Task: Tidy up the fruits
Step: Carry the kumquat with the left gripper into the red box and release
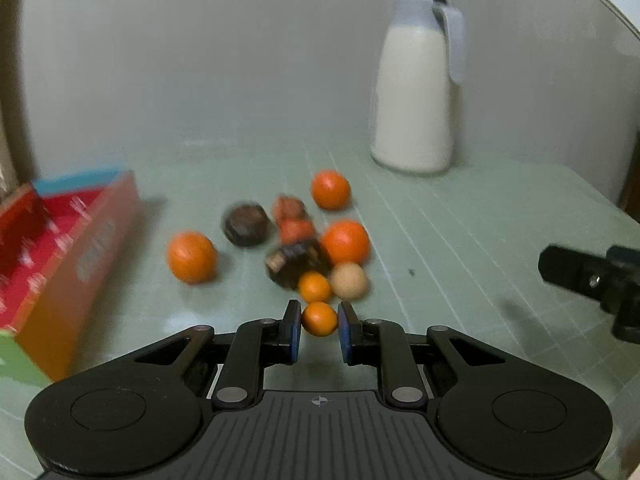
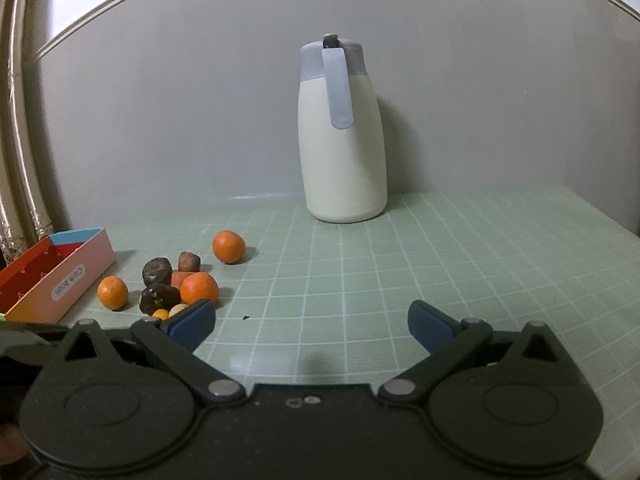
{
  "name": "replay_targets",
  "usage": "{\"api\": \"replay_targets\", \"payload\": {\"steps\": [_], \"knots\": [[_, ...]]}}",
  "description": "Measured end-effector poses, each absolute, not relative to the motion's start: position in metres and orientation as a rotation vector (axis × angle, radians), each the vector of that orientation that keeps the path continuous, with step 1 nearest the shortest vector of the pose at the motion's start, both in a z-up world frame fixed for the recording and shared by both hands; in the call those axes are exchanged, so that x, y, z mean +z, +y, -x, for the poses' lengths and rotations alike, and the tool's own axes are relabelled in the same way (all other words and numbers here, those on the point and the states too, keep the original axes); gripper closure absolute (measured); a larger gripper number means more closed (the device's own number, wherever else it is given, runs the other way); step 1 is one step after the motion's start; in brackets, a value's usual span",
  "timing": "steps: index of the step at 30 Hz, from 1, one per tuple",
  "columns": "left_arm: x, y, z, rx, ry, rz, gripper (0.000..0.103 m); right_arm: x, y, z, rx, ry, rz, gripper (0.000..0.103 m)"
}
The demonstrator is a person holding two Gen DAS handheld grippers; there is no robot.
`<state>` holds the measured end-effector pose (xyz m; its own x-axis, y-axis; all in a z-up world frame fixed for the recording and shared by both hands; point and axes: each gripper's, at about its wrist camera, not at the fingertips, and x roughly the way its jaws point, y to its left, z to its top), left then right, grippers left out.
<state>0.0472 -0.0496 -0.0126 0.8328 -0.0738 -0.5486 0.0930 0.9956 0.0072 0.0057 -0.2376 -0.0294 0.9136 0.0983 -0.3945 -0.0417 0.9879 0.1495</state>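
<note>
A small orange fruit (image 1: pixel 319 319) is gripped between the blue pads of the left tool (image 1: pixel 319 330), at the near edge of the fruit heap on the green gridded table (image 1: pixel 460 240). Just beyond it, a second small orange fruit (image 1: pixel 315 287) and a pale tan ball-shaped fruit (image 1: pixel 349 281) are seen touching each other. Behind these, two dark brown lumpy fruits (image 1: pixel 245 225), two reddish ones (image 1: pixel 294 220) and a larger orange (image 1: pixel 345 241) are crowded together. Another orange (image 1: pixel 192 257) is set apart to the left of the heap, and one more (image 1: pixel 330 189) behind it.

The right tool (image 2: pixel 312 326) is held wide apart with nothing between its blue pads; bare table is seen in the gap. The heap is seen beside its left finger (image 2: pixel 192 320).

A red, open cardboard box (image 1: pixel 72 248) with a blue far end is placed at the left of the table, near the lone orange. A cream jug (image 2: pixel 344 136) with a grey-blue lid and handle is stood upright at the back, against the grey wall (image 2: pixel 160 100), well apart from the fruit.
</note>
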Motion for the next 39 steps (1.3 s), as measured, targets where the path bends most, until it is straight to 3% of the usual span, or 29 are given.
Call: {"api": "replay_targets", "payload": {"steps": [11,27,28,30,31,32,39], "knots": [[0.026,0.04,-0.024,0.109,0.43,0.013,0.084,-0.029,-0.202,-0.01,0.13,0.419,-0.117,0.0],[0.012,0.116,-0.03,0.238,0.514,0.078,0.083,-0.032,-0.161,-0.016,0.198,0.426,-0.076,0.0],[0.012,0.113,-0.028,0.235,0.507,0.066,0.079,-0.031,-0.161,-0.016,0.198,0.425,-0.077,0.0],[0.014,0.105,-0.022,0.226,0.484,0.036,0.044,-0.031,-0.162,-0.015,0.197,0.421,-0.079,0.0],[0.017,0.102,-0.017,0.228,0.46,0.025,0.015,-0.03,-0.163,-0.014,0.199,0.419,-0.083,0.0],[0.019,0.097,-0.011,0.231,0.426,0.014,0.005,-0.03,-0.164,-0.014,0.201,0.417,-0.086,0.0],[0.023,0.078,0.006,0.166,0.417,0.027,0.0,-0.031,-0.167,-0.01,0.199,0.415,-0.079,0.0]]}}
